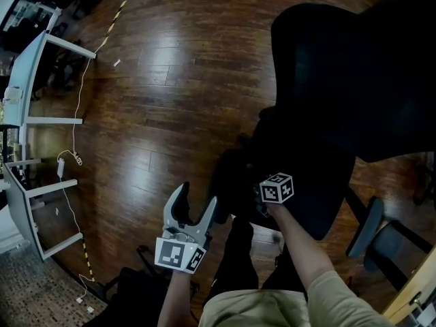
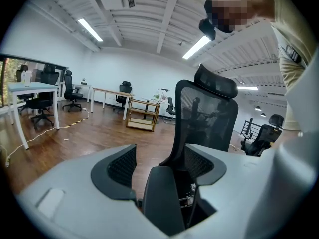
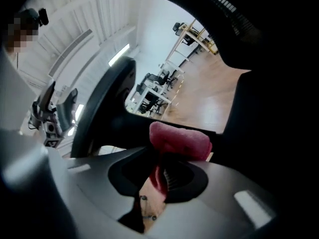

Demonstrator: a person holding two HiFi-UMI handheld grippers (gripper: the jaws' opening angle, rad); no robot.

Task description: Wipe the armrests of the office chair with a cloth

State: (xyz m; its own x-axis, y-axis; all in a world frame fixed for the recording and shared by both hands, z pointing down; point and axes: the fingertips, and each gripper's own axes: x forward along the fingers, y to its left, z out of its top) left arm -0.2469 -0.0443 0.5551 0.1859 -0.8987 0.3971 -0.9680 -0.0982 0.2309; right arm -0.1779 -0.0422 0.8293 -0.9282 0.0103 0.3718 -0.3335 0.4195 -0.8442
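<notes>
The black office chair [image 1: 340,80] fills the right of the head view. Its dark armrest pad [image 2: 164,203] lies low between the jaws of my left gripper [image 2: 159,166], which stands open and grips nothing; the mesh backrest [image 2: 207,118] rises beyond. In the head view the left gripper [image 1: 194,208] hangs just left of that armrest [image 1: 228,176]. My right gripper [image 3: 164,176] is shut on a red cloth [image 3: 179,139], whose folded end presses against dark chair parts. From the head camera, the right gripper [image 1: 269,192] sits over the seat edge with its jaws hidden in shadow.
White desks [image 1: 27,80] line the left edge, with a white cable [image 1: 75,114] trailing over the wooden floor. A grey armrest [image 1: 366,227] shows at lower right. My dark legs [image 1: 235,271] are below the grippers. A wooden shelf cart [image 2: 143,114] and other chairs stand far off.
</notes>
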